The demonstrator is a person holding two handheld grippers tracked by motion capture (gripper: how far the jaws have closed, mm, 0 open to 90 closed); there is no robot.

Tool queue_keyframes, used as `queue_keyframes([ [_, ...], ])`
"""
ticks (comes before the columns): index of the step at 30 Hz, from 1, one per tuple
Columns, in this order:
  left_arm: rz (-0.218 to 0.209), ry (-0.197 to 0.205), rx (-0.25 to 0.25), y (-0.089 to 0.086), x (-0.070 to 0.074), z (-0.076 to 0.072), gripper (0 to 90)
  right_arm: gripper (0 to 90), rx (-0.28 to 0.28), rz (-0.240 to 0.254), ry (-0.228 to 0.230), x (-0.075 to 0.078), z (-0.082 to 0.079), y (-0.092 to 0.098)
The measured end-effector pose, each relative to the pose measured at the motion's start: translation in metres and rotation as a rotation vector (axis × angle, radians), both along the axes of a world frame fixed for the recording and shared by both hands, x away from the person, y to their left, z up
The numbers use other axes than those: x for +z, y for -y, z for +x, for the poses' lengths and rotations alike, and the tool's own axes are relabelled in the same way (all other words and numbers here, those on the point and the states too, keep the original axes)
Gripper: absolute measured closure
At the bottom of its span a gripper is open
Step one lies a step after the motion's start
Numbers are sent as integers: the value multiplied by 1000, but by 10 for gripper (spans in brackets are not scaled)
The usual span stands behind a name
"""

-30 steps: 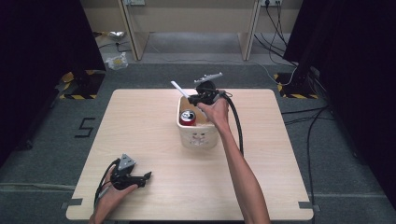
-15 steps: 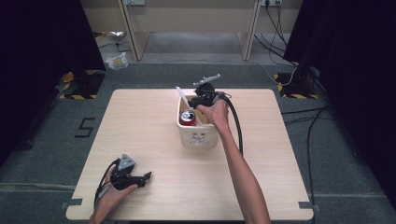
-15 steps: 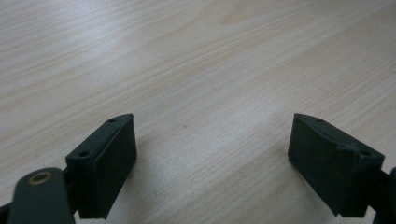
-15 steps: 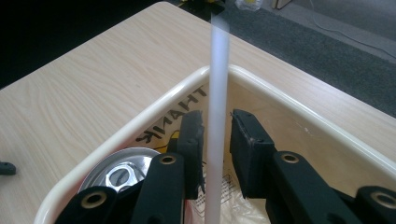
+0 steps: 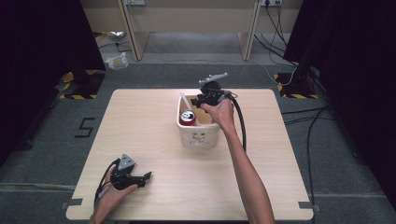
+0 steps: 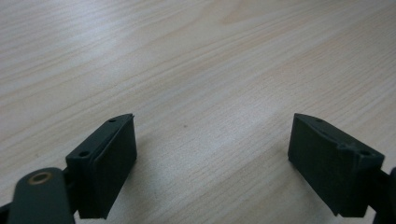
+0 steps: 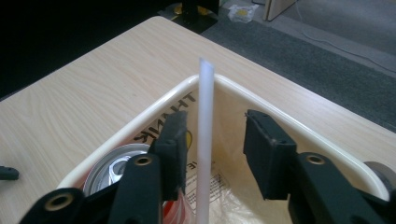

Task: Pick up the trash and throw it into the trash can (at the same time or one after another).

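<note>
Two matte R gripper (image 7: pixel 212 147) jaws just opened off thin white flat stick (image 7: pixel 204 140); L gripper (image 6: pixel 212 163) wide.

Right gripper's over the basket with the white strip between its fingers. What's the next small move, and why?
Probably lift the right gripper straight up and clear. Its jaws have just been opening, and the white strip stands free between them, leaning on the basket rim beside the can.

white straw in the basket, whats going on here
A person works at a wooden table with tongs in each hand. The right tongs are over the cream basket, their jaws just opening around the upright white straw, which stands between them untouched. A red can sits in the basket. The left tongs rest open near the table's front edge.
</note>
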State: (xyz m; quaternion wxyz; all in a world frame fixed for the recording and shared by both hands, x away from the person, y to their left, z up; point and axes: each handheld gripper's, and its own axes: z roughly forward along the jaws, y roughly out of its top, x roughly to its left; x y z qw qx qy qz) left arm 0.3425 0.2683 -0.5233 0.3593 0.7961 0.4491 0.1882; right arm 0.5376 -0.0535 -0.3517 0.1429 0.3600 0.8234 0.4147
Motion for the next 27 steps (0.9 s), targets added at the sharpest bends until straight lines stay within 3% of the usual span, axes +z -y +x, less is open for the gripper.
queue_keyframes([
  [13,2,0,0,0,0,0,146,360,-62,43,47,6,-16,31],
  [18,0,1,2,0,0,0,146,309,-89,47,58,8,-24,44],
  [27,0,1,2,0,0,0,146,294,-121,67,70,5,-35,68],
])
